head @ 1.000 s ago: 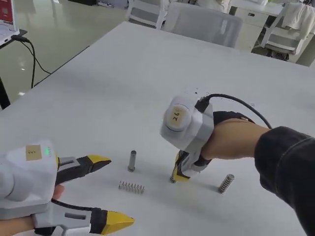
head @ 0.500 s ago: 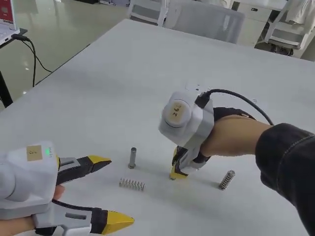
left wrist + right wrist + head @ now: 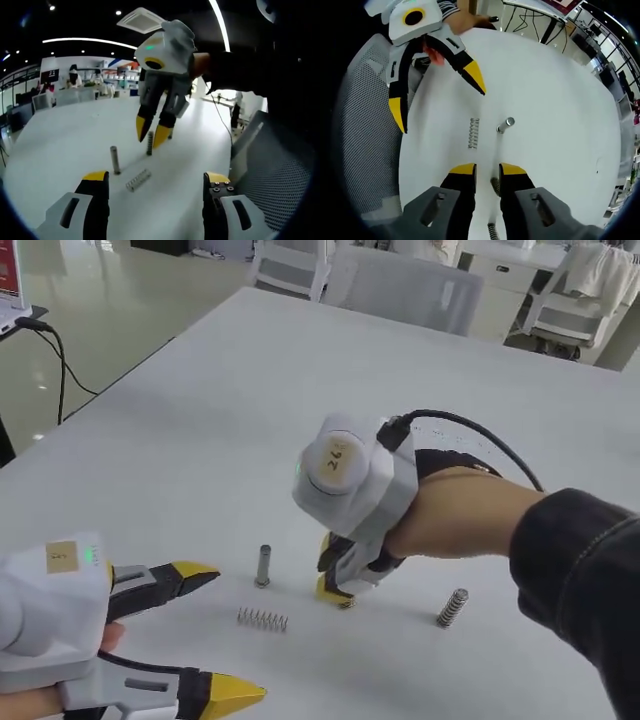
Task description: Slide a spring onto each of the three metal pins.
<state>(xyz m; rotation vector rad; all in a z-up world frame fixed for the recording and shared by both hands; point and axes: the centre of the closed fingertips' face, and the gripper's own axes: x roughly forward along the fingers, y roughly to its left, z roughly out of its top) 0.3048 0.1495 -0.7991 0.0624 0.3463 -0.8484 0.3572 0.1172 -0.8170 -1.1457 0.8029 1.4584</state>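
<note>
Silver sprung pin (image 3: 452, 607) and twin sprung pin (image 3: 149, 145) are counted done, bare metal pin (image 3: 263, 566) and loose coil spring (image 3: 262, 619) left, left claw (image 3: 238, 632), right claw (image 3: 487, 170) held parted.

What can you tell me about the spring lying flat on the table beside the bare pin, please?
The spring is a small, silvery metal coil, open-wound and straight. It lies on its side on the white table, on the person's side of the upright bare pin and apart from it. It looks undamaged, sits on no pin, and only the table touches it.
</note>
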